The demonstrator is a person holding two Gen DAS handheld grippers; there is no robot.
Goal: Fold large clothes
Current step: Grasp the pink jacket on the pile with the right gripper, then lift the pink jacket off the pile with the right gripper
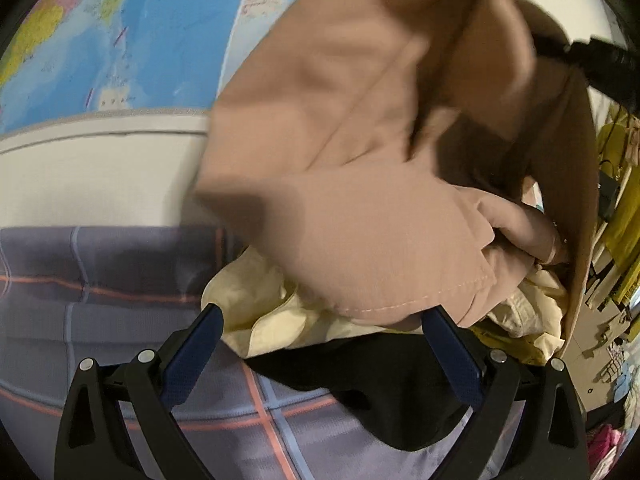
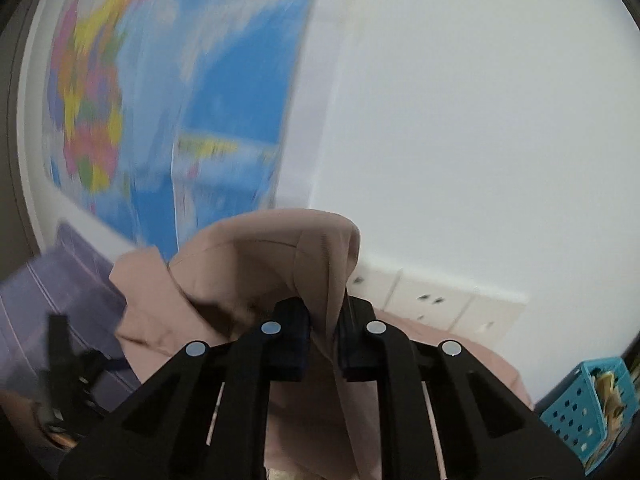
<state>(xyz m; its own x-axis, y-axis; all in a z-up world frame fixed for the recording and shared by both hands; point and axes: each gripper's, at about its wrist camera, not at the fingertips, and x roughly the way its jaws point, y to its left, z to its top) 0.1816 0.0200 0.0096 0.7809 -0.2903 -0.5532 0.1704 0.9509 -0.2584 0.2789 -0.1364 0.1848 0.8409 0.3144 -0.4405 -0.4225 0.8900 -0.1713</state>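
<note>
Tan garment [image 1: 360,168] hangs lifted above the plaid bedsheet [image 1: 120,280], a fold of it pinched in the nearly closed right gripper [image 2: 323,320], while the left gripper [image 1: 320,320] gapes wide and empty just above the sheet, by a pale yellow cloth [image 1: 260,312].

A lifted garment [image 1: 360,200] hangs over a pile of clothes [image 1: 272,312] on the bedsheet [image 1: 100,280], before a wall map [image 1: 120,40].
</note>
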